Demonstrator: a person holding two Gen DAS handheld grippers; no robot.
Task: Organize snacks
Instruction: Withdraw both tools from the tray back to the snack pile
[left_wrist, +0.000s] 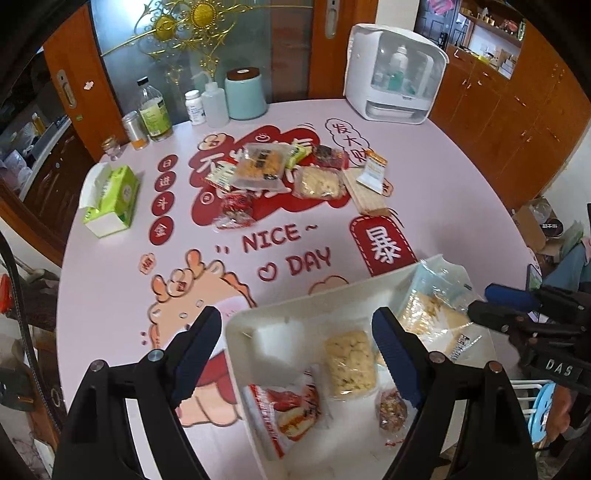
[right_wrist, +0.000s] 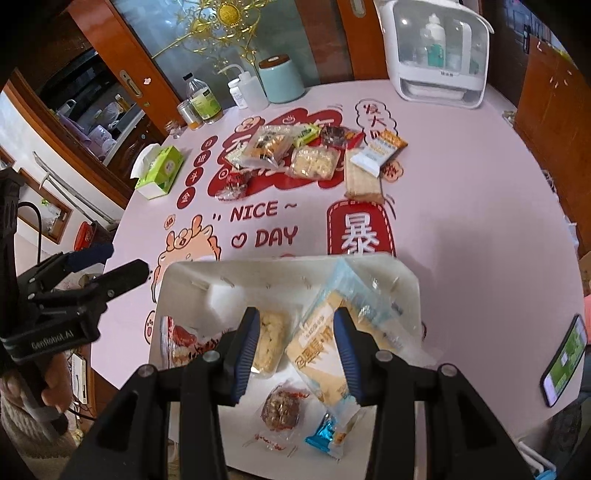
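right claw (right_wrist: 295, 350) fingers hide part of tray (right_wrist: 369, 266) snacks.

A round desk (left_wrist: 461, 192) with a pale pink printed cover fills the room's middle. Behind it stands a glazed door (left_wrist: 221, 48) in an orange-brown wooden frame, with a gold flower ornament (left_wrist: 195, 18) on the frosted glass. To the right runs a row of wooden cabinets (left_wrist: 517, 122) below open shelves (left_wrist: 487, 40). The wall (left_wrist: 569, 192) beside them is white. Soft light falls evenly.
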